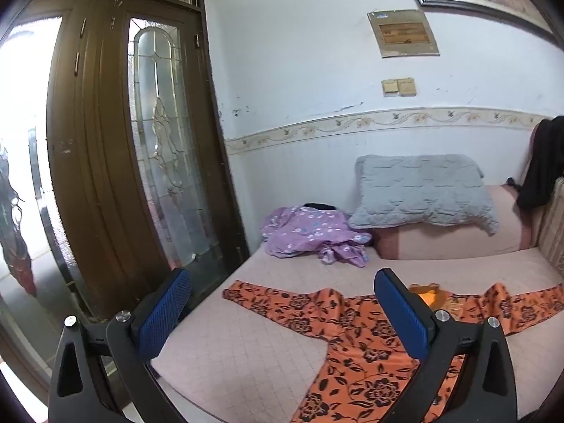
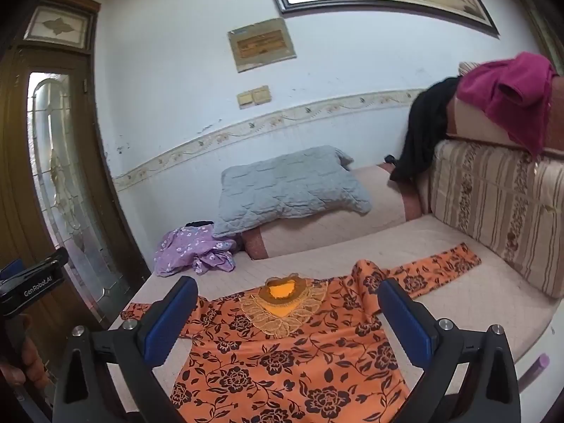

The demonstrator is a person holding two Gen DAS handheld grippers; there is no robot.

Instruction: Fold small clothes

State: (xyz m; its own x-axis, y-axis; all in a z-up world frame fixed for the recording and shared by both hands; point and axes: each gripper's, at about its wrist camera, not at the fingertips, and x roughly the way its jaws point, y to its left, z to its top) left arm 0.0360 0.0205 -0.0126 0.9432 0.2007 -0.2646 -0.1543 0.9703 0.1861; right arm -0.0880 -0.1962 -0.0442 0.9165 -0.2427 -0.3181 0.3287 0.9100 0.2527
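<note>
An orange top with black flowers (image 2: 282, 352) lies spread flat on the pink sofa seat (image 2: 476, 299), sleeves out to both sides, gold lace collar (image 2: 282, 303) facing up. It also shows in the left wrist view (image 1: 359, 345). My left gripper (image 1: 282, 317) is open and empty, above the top's left sleeve and side. My right gripper (image 2: 287, 324) is open and empty, above the chest of the top. The left gripper's body (image 2: 31, 285) shows at the left edge of the right wrist view.
A crumpled purple flowered garment (image 2: 194, 250) lies at the far end of the seat beside a grey quilted pillow (image 2: 289, 190). A striped backrest cushion (image 2: 500, 211) stands on the right, with black and magenta clothes (image 2: 507, 95) draped over it. A wooden glass door (image 1: 141, 141) stands left.
</note>
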